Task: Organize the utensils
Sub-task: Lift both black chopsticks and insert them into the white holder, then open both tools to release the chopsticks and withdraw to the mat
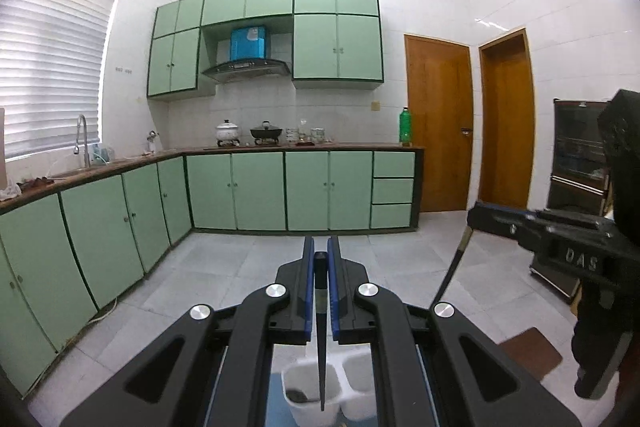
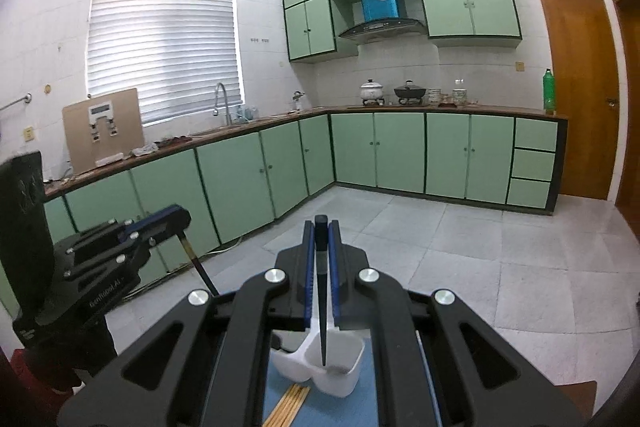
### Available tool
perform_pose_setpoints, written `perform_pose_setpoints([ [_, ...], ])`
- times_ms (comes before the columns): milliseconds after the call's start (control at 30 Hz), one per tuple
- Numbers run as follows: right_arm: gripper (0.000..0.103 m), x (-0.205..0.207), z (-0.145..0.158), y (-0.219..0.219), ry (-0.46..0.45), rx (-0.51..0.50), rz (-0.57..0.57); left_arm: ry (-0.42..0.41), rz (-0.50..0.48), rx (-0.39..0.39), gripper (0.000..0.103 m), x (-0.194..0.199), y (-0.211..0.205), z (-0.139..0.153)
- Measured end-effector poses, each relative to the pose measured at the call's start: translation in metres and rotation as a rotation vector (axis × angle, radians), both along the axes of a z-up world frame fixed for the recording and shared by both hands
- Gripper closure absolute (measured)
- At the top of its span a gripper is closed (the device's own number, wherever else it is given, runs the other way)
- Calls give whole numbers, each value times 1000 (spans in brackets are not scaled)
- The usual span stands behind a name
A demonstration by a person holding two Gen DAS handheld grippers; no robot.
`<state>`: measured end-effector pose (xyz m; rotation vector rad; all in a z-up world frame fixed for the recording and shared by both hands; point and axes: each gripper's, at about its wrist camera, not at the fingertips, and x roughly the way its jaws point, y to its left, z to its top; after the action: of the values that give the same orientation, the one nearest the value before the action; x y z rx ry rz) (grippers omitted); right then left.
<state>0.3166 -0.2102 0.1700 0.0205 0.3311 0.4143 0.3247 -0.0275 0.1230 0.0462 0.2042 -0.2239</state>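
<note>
Left gripper [image 1: 320, 259], bottom centre of the left wrist view: blue-padded fingers clamped on a black chopstick [image 1: 321, 339] that hangs point-down. Its tip sits over the left compartment of a white two-compartment holder [image 1: 304, 383] at the bottom edge. Something dark lies at the bottom of that compartment; can't tell what.

The holder stands on a blue mat [image 1: 276, 403]. At the right edge of the same view the right gripper [image 1: 486, 217] shows from the side, with a dark chopstick hanging down-left from its tip.

Right gripper [image 2: 321, 231], bottom centre of the right wrist view: fingers pinched on another black chopstick [image 2: 322, 307], also point-down. Its tip is inside the right compartment of the holder [image 2: 352, 367]. In front of the holder, bottom centre, a bundle of light wooden chopsticks [image 2: 290, 403] lies flat on the blue mat [image 2: 360, 407]. Left gripper [image 2: 176, 219] is at the left of this view, with its chopstick slanting down-right.

Background, both views: pale tiled floor [image 2: 500, 259], green cabinets [image 1: 256, 191] along an L-shaped counter, white pot [image 1: 227, 131] and black wok [image 1: 266, 133] on the stove, range hood [image 1: 246, 69] above. Green bottle [image 1: 405, 127] stands at the counter's right end, brown doors [image 1: 438, 127] to the right, window blind [image 2: 164, 43] upper left.
</note>
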Motion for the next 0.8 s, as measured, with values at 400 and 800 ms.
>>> perform_pose_setpoints([
  [400,97,32,-56,17,69,-63,-18,53,-15,-103,97,26,19,-28],
  [800,97,28,-39,24,14,-82,-13,-105,-15,-96,97,11,14,17],
])
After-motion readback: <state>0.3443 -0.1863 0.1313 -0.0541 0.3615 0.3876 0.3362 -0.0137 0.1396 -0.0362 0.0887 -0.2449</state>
